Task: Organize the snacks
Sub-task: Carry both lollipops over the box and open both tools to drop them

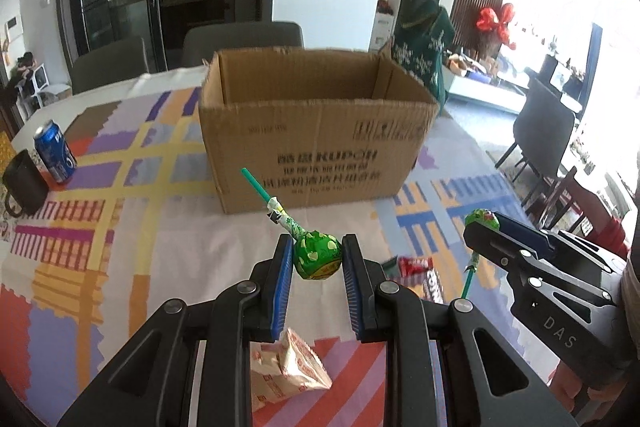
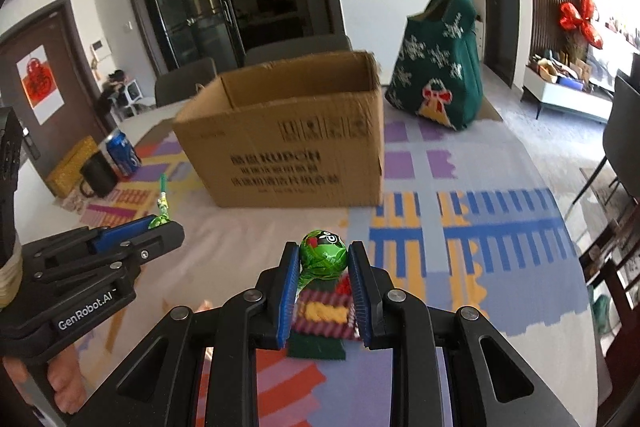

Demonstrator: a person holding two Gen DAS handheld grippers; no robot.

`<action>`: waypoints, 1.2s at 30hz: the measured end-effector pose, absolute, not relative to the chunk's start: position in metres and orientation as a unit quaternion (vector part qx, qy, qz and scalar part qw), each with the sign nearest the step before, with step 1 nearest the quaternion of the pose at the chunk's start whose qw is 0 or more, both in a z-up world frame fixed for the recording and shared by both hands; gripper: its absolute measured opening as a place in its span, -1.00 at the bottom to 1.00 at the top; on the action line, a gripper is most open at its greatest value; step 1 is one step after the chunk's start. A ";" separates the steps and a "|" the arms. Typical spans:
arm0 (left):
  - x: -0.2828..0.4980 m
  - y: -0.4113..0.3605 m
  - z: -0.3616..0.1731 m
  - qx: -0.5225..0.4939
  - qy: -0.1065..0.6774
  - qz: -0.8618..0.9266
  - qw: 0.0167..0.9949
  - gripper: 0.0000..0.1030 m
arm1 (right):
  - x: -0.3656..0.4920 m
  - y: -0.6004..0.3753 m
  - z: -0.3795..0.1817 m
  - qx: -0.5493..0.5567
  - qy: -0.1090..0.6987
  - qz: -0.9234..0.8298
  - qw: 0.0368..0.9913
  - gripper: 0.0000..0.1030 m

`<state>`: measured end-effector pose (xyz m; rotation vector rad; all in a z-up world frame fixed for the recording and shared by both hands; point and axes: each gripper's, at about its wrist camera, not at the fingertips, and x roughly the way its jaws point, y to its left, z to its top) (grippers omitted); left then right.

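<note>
My left tongs (image 1: 317, 255) grip a green lollipop (image 1: 317, 255) above the worktop (image 1: 180, 251); cardboard box (image 1: 316, 143) ahead, its floor hidden. My right tongs (image 2: 323, 257) clamp a second lollipop (image 2: 323, 254), stick hidden.

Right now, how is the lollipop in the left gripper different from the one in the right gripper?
The left gripper holds its lollipop with the green stick pointing up and away toward the cardboard box. The right gripper holds its lollipop with the stick hanging down. The left wrapper shows pale hearts, the right one black and white marks. Both are round, green-wrapped, and pinched at the candy head.
</note>
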<state>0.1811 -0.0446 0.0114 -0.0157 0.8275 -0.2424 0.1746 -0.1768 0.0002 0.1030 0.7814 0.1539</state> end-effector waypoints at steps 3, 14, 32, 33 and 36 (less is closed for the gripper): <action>0.185 -0.042 0.022 -0.005 0.386 -0.112 0.915 -0.51 | 0.179 -0.173 0.010 0.048 0.368 0.082 0.925 -0.49; 0.209 -0.025 0.060 -0.004 0.340 -0.091 0.936 -0.51 | 0.208 -0.158 0.036 0.038 0.335 0.099 0.936 -0.49; 0.266 -0.016 0.096 0.003 0.308 -0.090 0.947 -0.51 | 0.263 -0.145 0.093 0.011 0.263 0.108 0.959 -0.49; 0.269 -0.018 0.097 0.005 0.307 -0.090 0.947 -0.51 | 0.266 -0.146 0.095 0.012 0.262 0.107 0.959 -0.49; 0.280 -0.022 0.099 0.010 0.304 -0.095 0.948 -0.51 | 0.279 -0.146 0.099 0.012 0.257 0.107 0.961 -0.49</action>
